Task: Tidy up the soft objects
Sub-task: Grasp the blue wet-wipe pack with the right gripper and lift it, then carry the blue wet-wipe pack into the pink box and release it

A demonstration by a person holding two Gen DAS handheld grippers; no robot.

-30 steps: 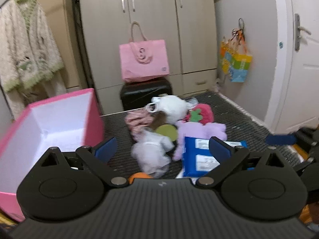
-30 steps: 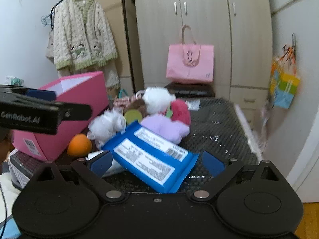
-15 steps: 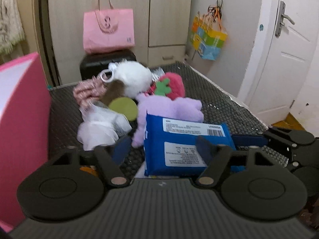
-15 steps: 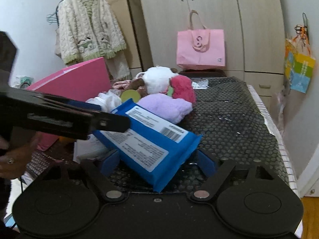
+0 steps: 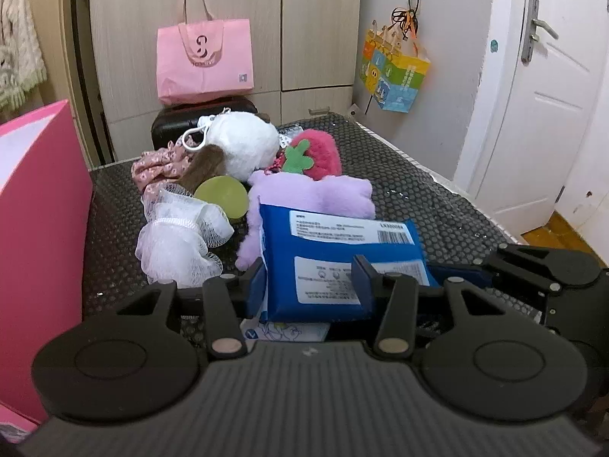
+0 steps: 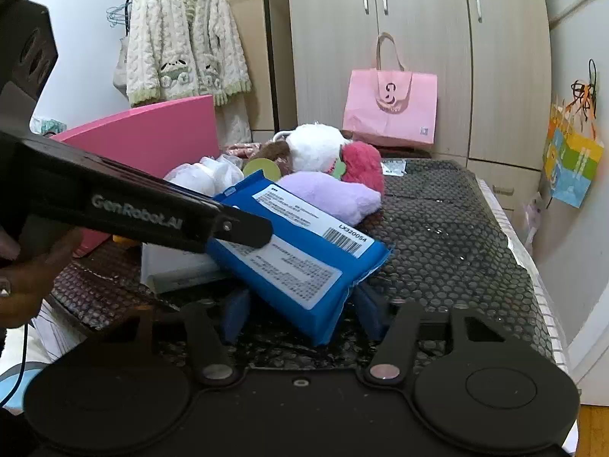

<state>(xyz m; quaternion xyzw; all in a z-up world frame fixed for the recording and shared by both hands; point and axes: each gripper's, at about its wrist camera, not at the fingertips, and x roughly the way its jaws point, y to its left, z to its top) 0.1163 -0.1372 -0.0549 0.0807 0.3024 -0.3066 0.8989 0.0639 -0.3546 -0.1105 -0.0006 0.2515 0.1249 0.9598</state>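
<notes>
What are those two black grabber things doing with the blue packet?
A person is tidying soft things on a dark mat. Both the left gripper and the right gripper are closing around the blue packet, one from each side. The plush toys wait behind it, and a pink box stands alongside.

Both grippers now sit lower and nearer the blue pack [image 5: 338, 262]. The left gripper [image 5: 310, 283] and the right gripper [image 6: 300, 314], wide open 1 second earlier, are closing their jaws around its near corners.
</notes>
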